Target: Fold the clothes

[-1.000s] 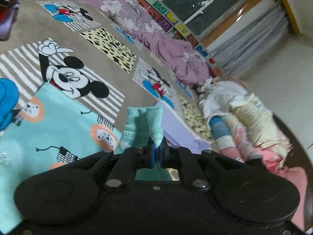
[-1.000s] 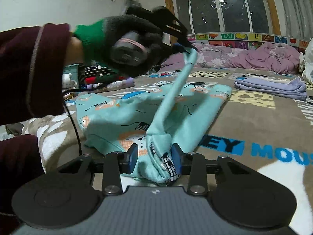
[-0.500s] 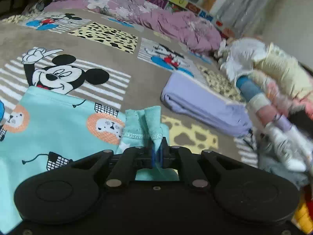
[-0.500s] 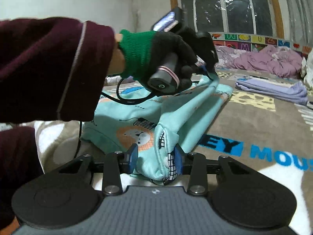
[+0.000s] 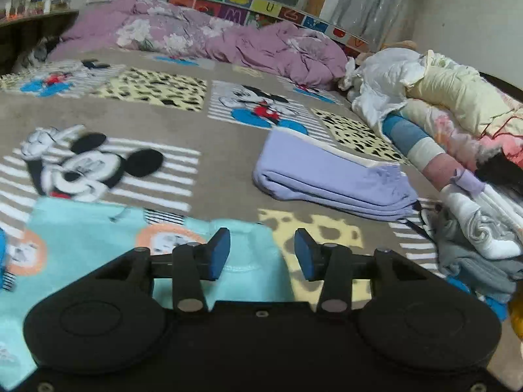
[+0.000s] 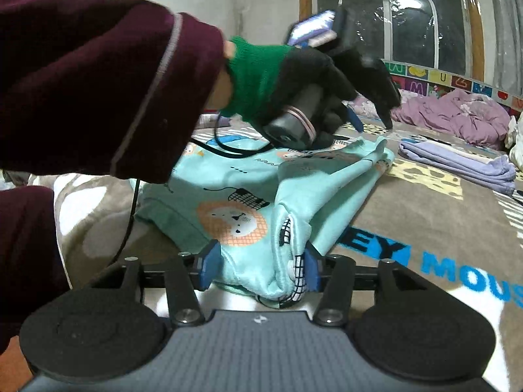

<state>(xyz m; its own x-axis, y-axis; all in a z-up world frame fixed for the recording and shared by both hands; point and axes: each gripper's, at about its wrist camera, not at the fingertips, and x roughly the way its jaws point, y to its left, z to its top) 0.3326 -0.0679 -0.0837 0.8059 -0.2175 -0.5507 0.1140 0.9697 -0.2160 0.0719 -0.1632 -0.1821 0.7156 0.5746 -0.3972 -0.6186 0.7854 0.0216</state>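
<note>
A teal garment printed with lions point(image 6: 235, 176) lies half folded on the Mickey Mouse blanket point(image 6: 425, 215). Its near fold bunches between the blue pads point(image 6: 209, 264) of my right gripper point(image 6: 260, 268). Those jaws are opening and the cloth sits loose in the gap. A gloved hand holds my left gripper point(image 6: 372, 122) just above the garment's far end. In the left wrist view that gripper point(image 5: 261, 254) is opening. The teal cloth point(image 5: 81, 228) lies flat under its gap, and nothing is pinched.
A folded lavender garment point(image 5: 327, 179) lies to the right on the blanket. Behind it lies a rumpled purple quilt point(image 5: 228, 39), with a heap of unfolded clothes point(image 5: 457, 114) along the right edge. A person's maroon sleeve point(image 6: 98, 81) fills the left of the right wrist view.
The left gripper carried the teal cuff down onto the garment and let it go, its jaws going from shut to apart. The right jaws widened around the fold.
</note>
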